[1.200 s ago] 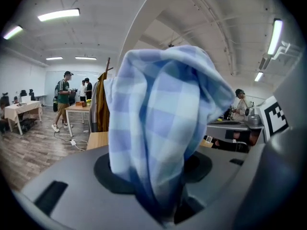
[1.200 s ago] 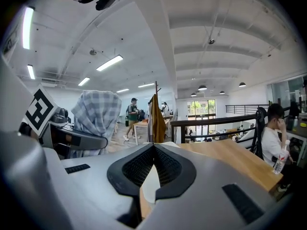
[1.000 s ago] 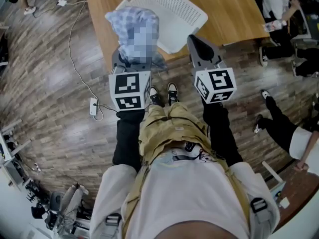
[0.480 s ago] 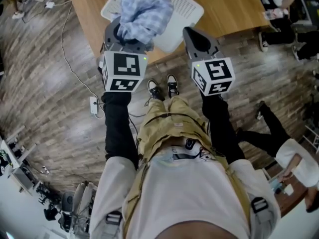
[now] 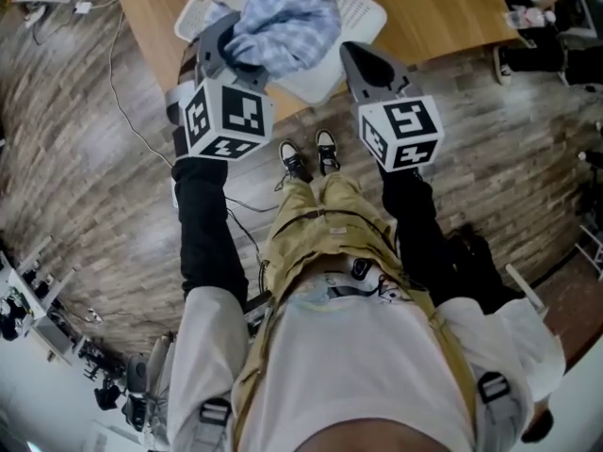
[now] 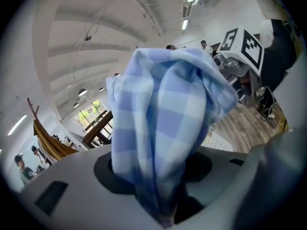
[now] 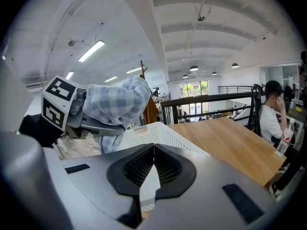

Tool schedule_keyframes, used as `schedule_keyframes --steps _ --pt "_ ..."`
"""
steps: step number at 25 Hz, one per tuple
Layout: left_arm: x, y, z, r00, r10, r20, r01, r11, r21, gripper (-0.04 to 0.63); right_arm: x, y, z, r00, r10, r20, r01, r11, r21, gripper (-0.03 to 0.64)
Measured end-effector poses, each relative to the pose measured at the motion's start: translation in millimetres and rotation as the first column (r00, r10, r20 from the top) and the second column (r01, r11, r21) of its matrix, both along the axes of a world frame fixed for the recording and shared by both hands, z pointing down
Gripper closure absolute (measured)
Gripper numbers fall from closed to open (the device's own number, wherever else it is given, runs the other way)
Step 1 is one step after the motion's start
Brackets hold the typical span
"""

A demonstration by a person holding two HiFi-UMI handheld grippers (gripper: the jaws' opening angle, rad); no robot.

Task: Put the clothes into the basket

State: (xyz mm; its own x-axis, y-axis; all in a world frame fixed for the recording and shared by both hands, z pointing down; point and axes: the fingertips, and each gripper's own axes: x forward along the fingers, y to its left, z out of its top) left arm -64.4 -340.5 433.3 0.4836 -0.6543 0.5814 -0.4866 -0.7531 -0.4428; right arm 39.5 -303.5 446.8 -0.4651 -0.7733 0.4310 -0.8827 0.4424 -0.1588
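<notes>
garment: blue-and-white checked cloth [image 5: 287,17], bunched into a loose lump, raised off the table.
left gripper [image 5: 229,56]: jaws clamped on the lower folds of the cloth; the rest billows out past the jaw tips.
garment position: in the head view it lies over the left part of the basket; contact with the basket cannot be made out.
basket [image 5: 356,12]: white, perforated, lying on the table at its near edge.
table [image 5: 443,8]: light wood top, bare around the basket.
right gripper [image 5: 366,64]: jaws brought together, tips touching, nothing between them; held just beside the basket's near right side, apart from the cloth.
floor [image 5: 85,158]: wood planks, with a thin cable [image 5: 132,125] trailing across.
bystander: seated person [image 7: 272,114] at the far end of the table.
</notes>
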Motion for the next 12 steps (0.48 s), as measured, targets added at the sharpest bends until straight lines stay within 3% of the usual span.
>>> schedule_keyframes --steps 6,12 --pt "5.2 -20.0 25.3 0.982 0.126 0.139 -0.125 0.992 -0.019 0.380 -4.6 -7.2 20.9 0.999 -0.036 -0.023 0.034 0.997 -0.072 0.596" --pt "18.8 -22.1 56.6 0.943 0.245 0.224 -0.232 0.969 -0.080 0.380 -10.8 -3.1 46.9 0.975 -0.173 -0.137 0.148 0.973 -0.175 0.595"
